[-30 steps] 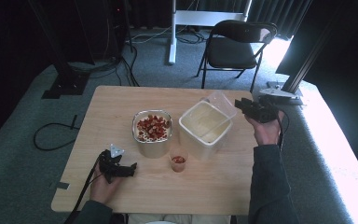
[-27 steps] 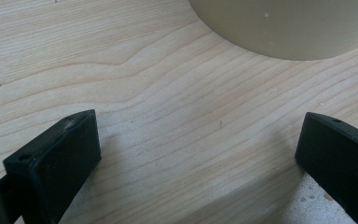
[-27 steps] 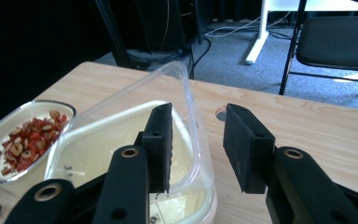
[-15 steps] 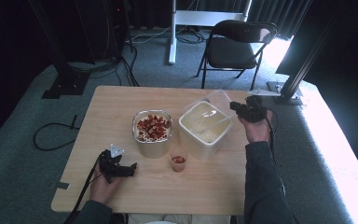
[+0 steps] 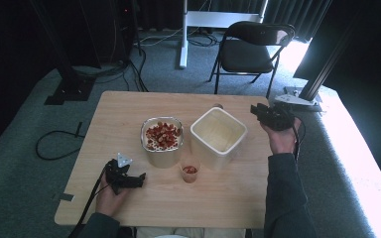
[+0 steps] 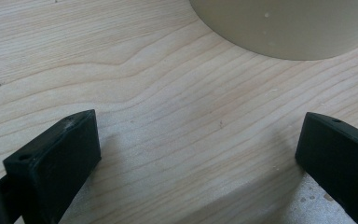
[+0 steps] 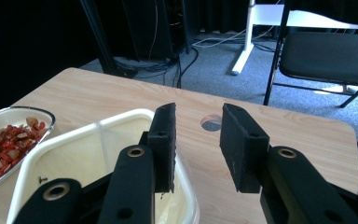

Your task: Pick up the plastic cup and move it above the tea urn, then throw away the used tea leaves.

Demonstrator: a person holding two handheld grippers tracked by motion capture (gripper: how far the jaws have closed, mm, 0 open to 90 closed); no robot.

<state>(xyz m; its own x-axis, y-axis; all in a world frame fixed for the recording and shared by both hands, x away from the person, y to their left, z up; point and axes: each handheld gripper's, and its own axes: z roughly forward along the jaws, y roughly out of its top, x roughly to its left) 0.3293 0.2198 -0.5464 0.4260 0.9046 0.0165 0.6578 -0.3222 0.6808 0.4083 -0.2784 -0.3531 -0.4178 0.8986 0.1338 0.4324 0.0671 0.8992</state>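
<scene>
A glass bowl (image 5: 162, 136) of red slices stands mid-table, also at the left in the right gripper view (image 7: 9, 135). Beside it is an open white square container (image 5: 228, 148), its rim (image 7: 88, 123) just under my right gripper (image 7: 198, 135). A small cup (image 5: 190, 171) with red bits stands in front. My right gripper (image 5: 254, 110) hovers off the container's right side; its jaws have just been opening, and nothing is between them. My left gripper (image 5: 140, 179) rests on the wood at the front left, open (image 6: 200, 158) and empty, facing a pale round vessel base (image 6: 284, 28).
The wooden table (image 5: 228, 198) has a round hole (image 5: 218, 105) near its far edge behind the container. A black folding chair (image 5: 250, 49) stands beyond the table. Cables lie on the grey carpet at the left.
A pale translucent shape at the container's far corner in the earlier frames is gone now. The right gripper edged toward the container and back. The left hand has stayed put.
</scene>
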